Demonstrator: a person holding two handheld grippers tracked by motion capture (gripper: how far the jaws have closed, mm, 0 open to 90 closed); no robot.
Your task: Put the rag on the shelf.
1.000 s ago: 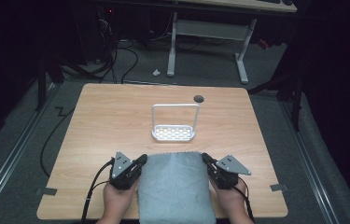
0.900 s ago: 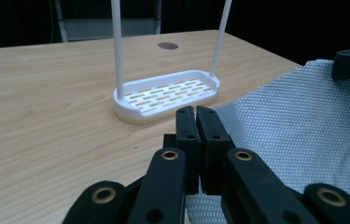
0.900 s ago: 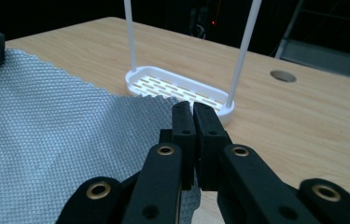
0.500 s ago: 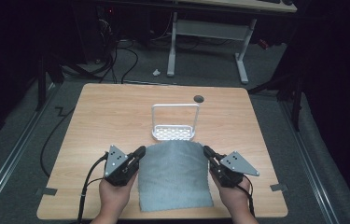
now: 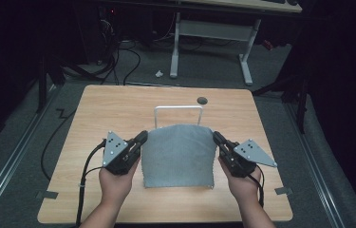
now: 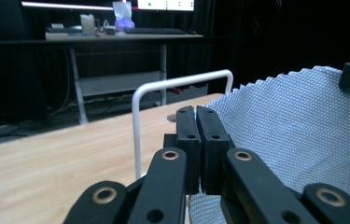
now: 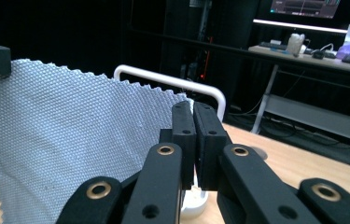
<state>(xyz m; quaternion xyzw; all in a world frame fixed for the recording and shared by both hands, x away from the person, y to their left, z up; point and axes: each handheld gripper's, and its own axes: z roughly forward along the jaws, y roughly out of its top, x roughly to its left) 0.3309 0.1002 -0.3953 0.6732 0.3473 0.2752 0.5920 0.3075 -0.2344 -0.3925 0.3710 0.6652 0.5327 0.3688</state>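
A: What do the left tongs (image 5: pixel 141 137) and right tongs (image 5: pixel 216 137) look like?

B: Both are matte black, with 2 flat rectangular jaws on hinged links with brass-ringed pivots and small dark screw holes.

A: Anything on top?

B: A grey 3-cornered plate dotted with small holes. A black cable trails from each. Forearms are bare, no sleeves.

Coarse-woven grey cloth (image 5: pixel 178 154), smooth white-coated metal rack (image 5: pixel 178 110), matt wooden table (image 5: pixel 118 109)

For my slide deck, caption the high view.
Both grippers lift a grey cloth before a white rack.
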